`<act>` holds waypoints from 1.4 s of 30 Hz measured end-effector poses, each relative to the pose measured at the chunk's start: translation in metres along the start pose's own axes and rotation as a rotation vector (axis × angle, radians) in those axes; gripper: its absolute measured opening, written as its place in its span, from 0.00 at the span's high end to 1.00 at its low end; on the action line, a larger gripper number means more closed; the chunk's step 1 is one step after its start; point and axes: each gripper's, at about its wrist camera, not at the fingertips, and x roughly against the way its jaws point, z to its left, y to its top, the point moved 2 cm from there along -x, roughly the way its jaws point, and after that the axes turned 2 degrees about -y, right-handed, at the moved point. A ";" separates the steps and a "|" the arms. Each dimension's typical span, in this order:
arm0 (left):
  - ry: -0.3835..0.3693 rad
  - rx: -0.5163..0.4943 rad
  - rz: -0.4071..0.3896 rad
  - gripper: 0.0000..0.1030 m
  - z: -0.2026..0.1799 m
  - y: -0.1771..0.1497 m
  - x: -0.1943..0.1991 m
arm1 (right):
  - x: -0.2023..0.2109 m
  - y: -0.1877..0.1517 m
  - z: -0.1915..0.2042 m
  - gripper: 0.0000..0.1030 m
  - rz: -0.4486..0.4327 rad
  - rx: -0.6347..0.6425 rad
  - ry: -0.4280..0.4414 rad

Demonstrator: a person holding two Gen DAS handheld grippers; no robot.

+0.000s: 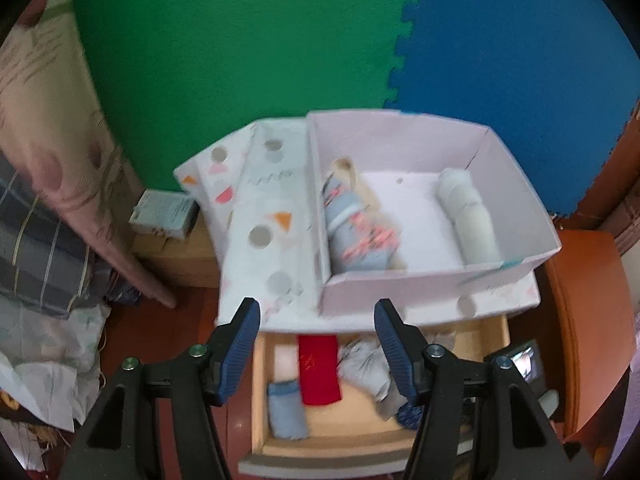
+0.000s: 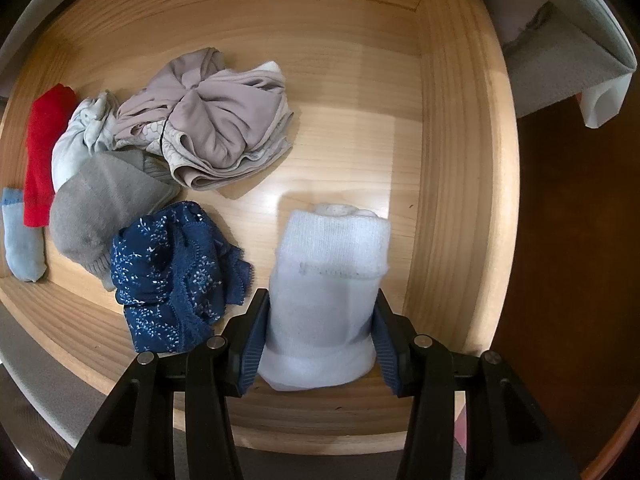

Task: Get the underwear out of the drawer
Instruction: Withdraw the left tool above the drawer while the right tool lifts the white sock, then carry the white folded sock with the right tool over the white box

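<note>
The wooden drawer (image 2: 452,160) stands pulled out. My right gripper (image 2: 321,300) points down into it, shut on a white rolled bundle (image 2: 332,264) near the front right. Beside it lie navy patterned lace underwear (image 2: 180,272), a grey sock (image 2: 100,204), mauve underwear (image 2: 216,120), a pale grey garment (image 2: 80,136), a red piece (image 2: 44,152) and a light blue sock (image 2: 22,236). My left gripper (image 1: 317,308) hangs open and empty above the drawer (image 1: 260,400), in front of a white box (image 1: 400,284). That box holds a patterned folded garment (image 1: 356,228) and a pale roll (image 1: 468,212).
The box sits on a white patterned cloth (image 1: 256,208) over the cabinet top. Green (image 1: 240,40) and blue (image 1: 520,48) foam mats cover the wall behind. Piled fabric (image 1: 48,240) fills the left. A small carton (image 1: 164,214) sits behind; orange-brown wooden furniture (image 1: 580,300) stands at right.
</note>
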 end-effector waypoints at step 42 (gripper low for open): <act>0.190 0.156 0.151 0.41 0.034 -0.160 -0.118 | 0.149 -0.004 0.000 0.56 -0.375 0.053 0.032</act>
